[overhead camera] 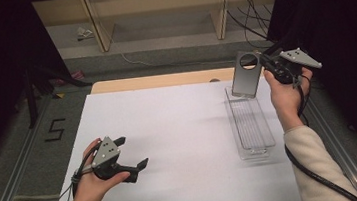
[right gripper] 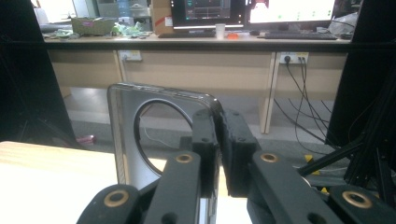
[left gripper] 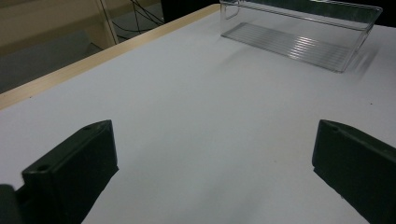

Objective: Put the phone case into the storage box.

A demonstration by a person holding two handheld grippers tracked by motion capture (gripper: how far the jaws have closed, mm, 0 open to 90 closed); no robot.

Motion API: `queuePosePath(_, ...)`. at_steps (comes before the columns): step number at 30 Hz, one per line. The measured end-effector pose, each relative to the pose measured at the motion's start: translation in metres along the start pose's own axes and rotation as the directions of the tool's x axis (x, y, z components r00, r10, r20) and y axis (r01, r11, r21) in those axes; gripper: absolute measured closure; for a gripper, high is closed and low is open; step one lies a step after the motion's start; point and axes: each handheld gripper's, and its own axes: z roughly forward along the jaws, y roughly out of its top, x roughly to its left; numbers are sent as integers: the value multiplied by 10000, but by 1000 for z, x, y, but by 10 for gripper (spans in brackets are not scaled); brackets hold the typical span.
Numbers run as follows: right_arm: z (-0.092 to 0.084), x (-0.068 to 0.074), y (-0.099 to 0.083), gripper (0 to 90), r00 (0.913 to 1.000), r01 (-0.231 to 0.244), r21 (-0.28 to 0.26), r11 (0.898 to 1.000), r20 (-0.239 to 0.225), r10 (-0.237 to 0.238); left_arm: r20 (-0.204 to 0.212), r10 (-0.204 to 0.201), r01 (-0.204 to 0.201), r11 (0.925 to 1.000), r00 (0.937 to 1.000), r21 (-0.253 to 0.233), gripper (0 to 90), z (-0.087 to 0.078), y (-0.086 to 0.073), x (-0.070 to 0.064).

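Note:
A grey phone case (overhead camera: 245, 76) with a large round hole near its top hangs upright over the far end of a clear plastic tray (overhead camera: 269, 132). My right gripper (overhead camera: 265, 65) is shut on the case's right edge. In the right gripper view the two fingers (right gripper: 205, 140) pinch the side of the case (right gripper: 125, 140). My left gripper (overhead camera: 133, 153) is held low over the front left of the white table top (overhead camera: 184, 130). It is open with nothing between its jaws. In the left gripper view the gripper (left gripper: 215, 172) faces the tray (left gripper: 299, 44), which lies far off.
A wooden strip (overhead camera: 164, 80) runs along the table's far edge, with shelf legs and cables (overhead camera: 249, 7) behind it. Metal rails (overhead camera: 17, 162) flank the table on the floor. A desk with monitors (right gripper: 247, 14) stands beyond the case in the right gripper view.

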Motion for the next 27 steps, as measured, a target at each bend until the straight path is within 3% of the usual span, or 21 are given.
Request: queuePosePath(27,6,-1,0,852,10000,0,-11,10000,12,0,-9,-1,1,10000,10000,-2,0,0,0,0)
